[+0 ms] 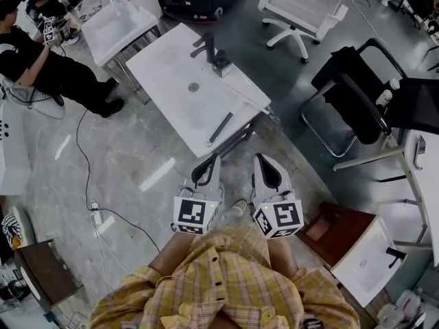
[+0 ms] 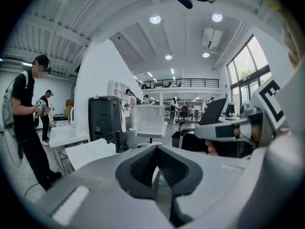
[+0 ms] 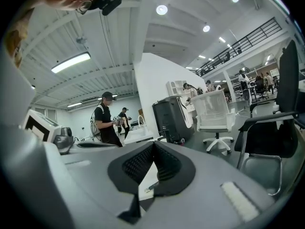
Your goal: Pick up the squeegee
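The squeegee (image 1: 221,127), a long dark bar, lies near the front edge of the white sink counter (image 1: 171,70). A black faucet (image 1: 206,46) stands at the counter's far side. My left gripper (image 1: 214,159) and right gripper (image 1: 258,159) hang side by side just short of the counter's front corner, both pointing at it. In the left gripper view the left gripper (image 2: 156,147) has its pads together, with nothing between them. The right gripper (image 3: 153,145) also has its pads meeting at the tips. Under them I see a short piece of the squeegee (image 3: 152,186).
A black chair (image 1: 357,94) draped with dark cloth stands to the right. A white office chair (image 1: 302,9) is beyond the counter. A person in black (image 1: 41,60) is at a second white table (image 1: 116,22) on the left. A cable (image 1: 82,156) runs over the floor.
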`<state>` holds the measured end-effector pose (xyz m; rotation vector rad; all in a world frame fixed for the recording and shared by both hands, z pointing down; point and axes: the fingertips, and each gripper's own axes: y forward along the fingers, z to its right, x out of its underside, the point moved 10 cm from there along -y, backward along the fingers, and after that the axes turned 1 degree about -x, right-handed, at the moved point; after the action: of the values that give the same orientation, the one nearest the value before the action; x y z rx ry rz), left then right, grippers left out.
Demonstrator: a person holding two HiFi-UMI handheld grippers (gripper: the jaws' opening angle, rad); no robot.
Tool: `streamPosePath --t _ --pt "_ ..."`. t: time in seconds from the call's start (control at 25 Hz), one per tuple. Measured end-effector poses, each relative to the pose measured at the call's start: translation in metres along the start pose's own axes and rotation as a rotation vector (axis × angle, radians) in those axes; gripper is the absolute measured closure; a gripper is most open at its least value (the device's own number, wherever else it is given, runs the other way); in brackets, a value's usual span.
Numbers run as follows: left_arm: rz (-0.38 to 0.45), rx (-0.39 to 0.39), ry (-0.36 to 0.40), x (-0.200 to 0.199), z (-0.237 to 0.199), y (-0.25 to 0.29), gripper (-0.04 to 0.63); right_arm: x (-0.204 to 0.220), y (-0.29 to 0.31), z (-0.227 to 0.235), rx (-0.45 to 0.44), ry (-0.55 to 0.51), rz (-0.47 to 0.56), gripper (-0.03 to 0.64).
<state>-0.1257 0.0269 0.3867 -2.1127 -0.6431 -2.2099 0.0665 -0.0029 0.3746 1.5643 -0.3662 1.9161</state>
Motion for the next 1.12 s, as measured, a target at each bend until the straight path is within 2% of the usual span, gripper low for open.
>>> streamPosePath --t 0.24,0.52,0.68,1.12 --pt "-0.033 0.036 -0.007 -0.002 -0.024 0.046 0.595 0.000 0.037 0.013 0.015 0.010 -0.021 0.623" --pt "-0.093 0.069 -0.015 0.005 -0.052 0.090 0.595 0.005 0.075 0.030 0.079 0.038 -0.050 0.621" --pt "-0.151 0.085 -0.038 0.011 -0.065 0.112 0.595 0.010 0.091 0.036 0.113 0.061 -0.080 0.621" --pt "-0.309 0.159 -0.033 0.040 -0.083 0.174 0.595 0.032 0.128 0.056 0.184 0.117 -0.131 0.620"
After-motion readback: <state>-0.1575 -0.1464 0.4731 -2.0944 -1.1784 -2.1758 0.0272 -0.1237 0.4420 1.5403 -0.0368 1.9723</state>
